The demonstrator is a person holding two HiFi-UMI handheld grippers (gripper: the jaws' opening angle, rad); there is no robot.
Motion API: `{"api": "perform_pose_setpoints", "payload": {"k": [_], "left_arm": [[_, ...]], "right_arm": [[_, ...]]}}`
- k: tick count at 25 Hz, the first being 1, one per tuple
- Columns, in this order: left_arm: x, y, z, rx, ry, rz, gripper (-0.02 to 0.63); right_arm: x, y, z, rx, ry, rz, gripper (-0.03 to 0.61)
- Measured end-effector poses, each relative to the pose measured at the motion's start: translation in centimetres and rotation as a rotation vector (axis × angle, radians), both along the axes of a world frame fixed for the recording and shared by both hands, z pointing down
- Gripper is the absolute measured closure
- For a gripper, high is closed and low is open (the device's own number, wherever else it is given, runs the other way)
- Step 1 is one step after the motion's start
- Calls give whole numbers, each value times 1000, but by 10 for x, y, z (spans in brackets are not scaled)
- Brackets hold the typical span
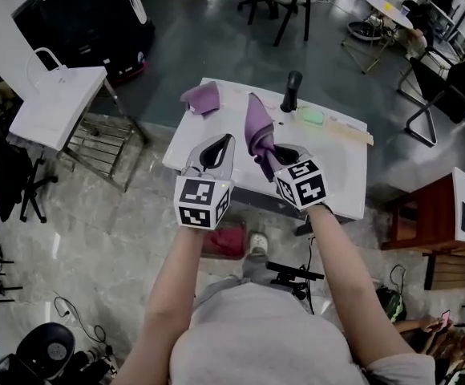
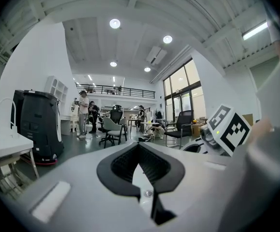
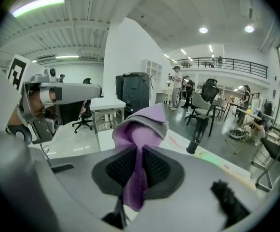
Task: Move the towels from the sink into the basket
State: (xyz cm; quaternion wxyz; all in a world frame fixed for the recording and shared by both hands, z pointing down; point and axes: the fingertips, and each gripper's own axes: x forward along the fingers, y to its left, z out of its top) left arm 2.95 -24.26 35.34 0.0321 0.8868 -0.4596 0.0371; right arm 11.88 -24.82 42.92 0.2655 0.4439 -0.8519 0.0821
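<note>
My right gripper (image 1: 266, 157) is shut on a purple towel (image 1: 258, 129), which stands up in a peak over the white sink (image 1: 341, 171). In the right gripper view the towel (image 3: 141, 129) is pinched between the black pads of that gripper (image 3: 139, 151), and a fold bulges above them. A second purple towel (image 1: 202, 97) lies crumpled on the counter's far left corner. My left gripper (image 1: 216, 151) hovers over the counter's front left with its tips together and nothing between them (image 2: 139, 148). A white basket (image 1: 56, 103) with a looped handle sits on a rack to the left.
A black faucet (image 1: 291, 91) rises behind the sink, with a green sponge (image 1: 311, 116) and a wooden stick (image 1: 349, 130) beside it. A black machine (image 1: 88, 14) stands at the far left, a red-brown cabinet (image 1: 425, 215) at the right. People and office chairs fill the background.
</note>
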Motion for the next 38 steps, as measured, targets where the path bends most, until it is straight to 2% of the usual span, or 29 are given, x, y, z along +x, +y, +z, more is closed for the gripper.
{"api": "perform_pose_setpoints", "payload": {"k": [10,17,26,38], "left_arm": [[-30,41,-16,38,16,-3,607],[-50,69,-21,42,37,-19,607],[-78,83,-20,34,78,-107,607],[-100,91,-27,45,75,-238,607]], "right_arm": [[-30,38,-38,90,-17,16,531],[-55,71,-47,118,-22,-4,529],[-77,87,-55,140,-15,-81,531],[-105,91,-63,155,-36,-225,531]]}}
